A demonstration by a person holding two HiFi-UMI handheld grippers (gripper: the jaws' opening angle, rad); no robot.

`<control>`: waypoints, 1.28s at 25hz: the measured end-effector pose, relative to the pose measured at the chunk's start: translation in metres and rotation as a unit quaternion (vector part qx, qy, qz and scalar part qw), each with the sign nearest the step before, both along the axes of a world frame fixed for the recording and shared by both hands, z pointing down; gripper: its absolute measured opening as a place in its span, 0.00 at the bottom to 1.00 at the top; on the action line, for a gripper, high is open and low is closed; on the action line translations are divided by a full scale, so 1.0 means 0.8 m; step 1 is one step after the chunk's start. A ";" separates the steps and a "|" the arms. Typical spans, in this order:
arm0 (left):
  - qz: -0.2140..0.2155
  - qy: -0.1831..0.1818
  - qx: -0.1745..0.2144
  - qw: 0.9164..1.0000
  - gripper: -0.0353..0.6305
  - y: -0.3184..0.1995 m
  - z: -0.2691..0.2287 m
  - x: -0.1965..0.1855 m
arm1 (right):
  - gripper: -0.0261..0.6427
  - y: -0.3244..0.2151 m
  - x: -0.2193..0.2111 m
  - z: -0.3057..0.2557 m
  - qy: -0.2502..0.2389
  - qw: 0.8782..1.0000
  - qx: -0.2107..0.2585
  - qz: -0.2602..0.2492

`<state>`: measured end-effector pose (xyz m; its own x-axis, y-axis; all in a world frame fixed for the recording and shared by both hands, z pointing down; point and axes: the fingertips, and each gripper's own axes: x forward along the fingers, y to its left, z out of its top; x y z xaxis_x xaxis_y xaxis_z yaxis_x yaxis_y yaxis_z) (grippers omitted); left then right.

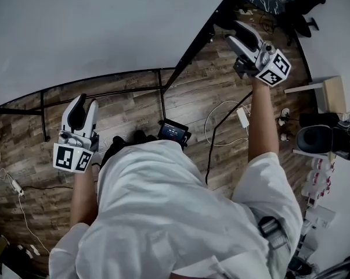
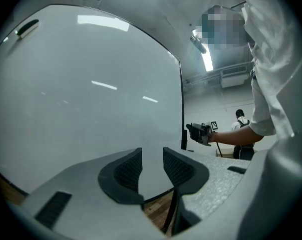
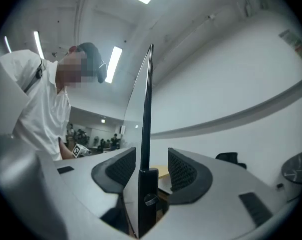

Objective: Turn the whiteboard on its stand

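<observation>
Over a brown wood-plank floor (image 1: 134,100), left gripper (image 2: 152,159) fingers sit narrowly apart, empty; right gripper (image 3: 152,159) fingers loosely straddle the edge of the black-framed white whiteboard (image 2: 85,94).

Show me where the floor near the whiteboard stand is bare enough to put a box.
Bare wood floor lies between the stand's leg and the white adapter. Crowded: the right side around the dark chair, and the spot with the black device.
</observation>
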<state>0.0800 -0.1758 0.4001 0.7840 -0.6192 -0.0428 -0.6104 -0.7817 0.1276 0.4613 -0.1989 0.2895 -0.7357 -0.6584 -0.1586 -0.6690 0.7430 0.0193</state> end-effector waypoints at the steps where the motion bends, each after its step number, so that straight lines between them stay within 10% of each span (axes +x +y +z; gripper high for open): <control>1: 0.007 0.002 0.002 1.000 0.26 -0.001 -0.002 0.005 | 0.34 0.009 0.007 -0.007 -0.009 0.999 0.013 0.031; 6: 0.043 0.009 0.011 0.999 0.26 -0.004 -0.012 0.022 | 0.26 0.055 0.019 -0.021 -0.047 0.979 0.046 0.194; 12: 0.081 0.033 0.016 0.996 0.26 0.004 -0.024 0.027 | 0.18 0.116 -0.035 -0.006 0.025 0.941 0.046 0.335; 22: 0.100 0.036 0.032 0.994 0.25 0.070 -0.045 -0.065 | 0.03 0.216 -0.206 0.061 -0.040 0.936 -0.022 0.350; 32: 0.058 0.009 0.026 0.998 0.25 0.140 -0.012 -0.228 | 0.05 0.296 -0.397 0.106 0.069 0.935 -0.021 0.348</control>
<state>-0.1022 -0.0634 0.3905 0.8492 -0.5207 -0.0875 -0.5132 -0.8530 0.0952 0.1437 0.0379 0.3742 -0.1387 -0.9887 -0.0564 -0.9839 0.1312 0.1210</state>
